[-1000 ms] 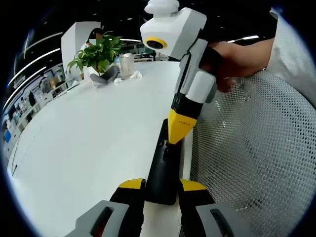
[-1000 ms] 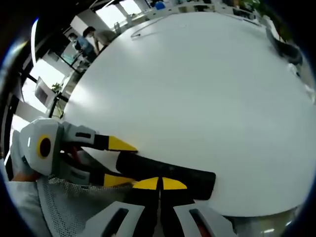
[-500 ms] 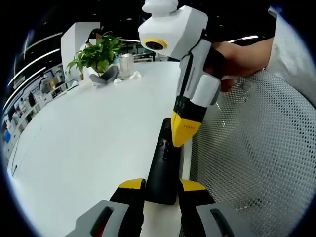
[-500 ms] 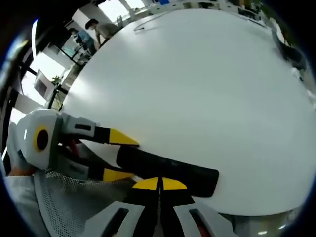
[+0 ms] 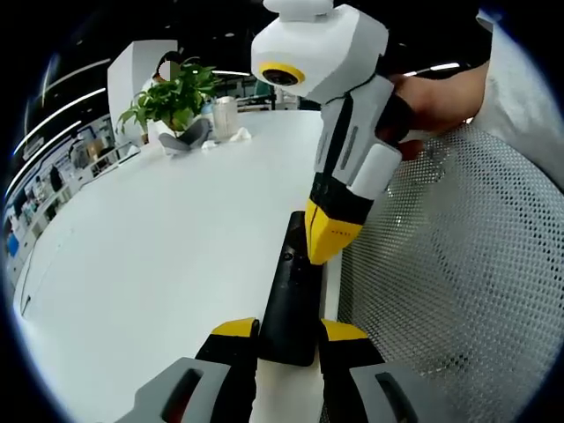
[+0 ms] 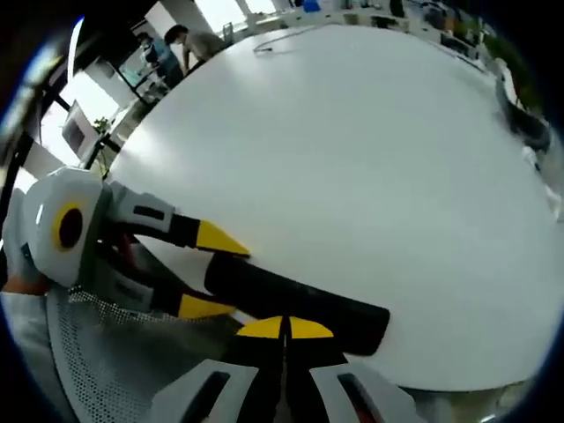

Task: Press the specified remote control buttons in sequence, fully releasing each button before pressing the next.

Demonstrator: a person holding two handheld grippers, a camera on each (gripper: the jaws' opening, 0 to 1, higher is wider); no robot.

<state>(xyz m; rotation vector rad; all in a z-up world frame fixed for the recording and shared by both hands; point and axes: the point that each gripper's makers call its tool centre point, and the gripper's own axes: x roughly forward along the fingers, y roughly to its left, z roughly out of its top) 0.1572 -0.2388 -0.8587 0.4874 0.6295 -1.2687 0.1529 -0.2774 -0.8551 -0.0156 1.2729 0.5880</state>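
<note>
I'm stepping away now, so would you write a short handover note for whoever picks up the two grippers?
Left gripper: jaws around the near end of the black remote, steadying it at the edge of the white table.
Right gripper: jaws shut, yellow tip down on the remote's button face, about midway along; whether a button is actually depressed is not clear.
A plant and a cup stand at the far end of the table.
Done: cannot tell how many presses are made.
Left: release fully, then go on through the sequence, keeping the remote in view.
</note>
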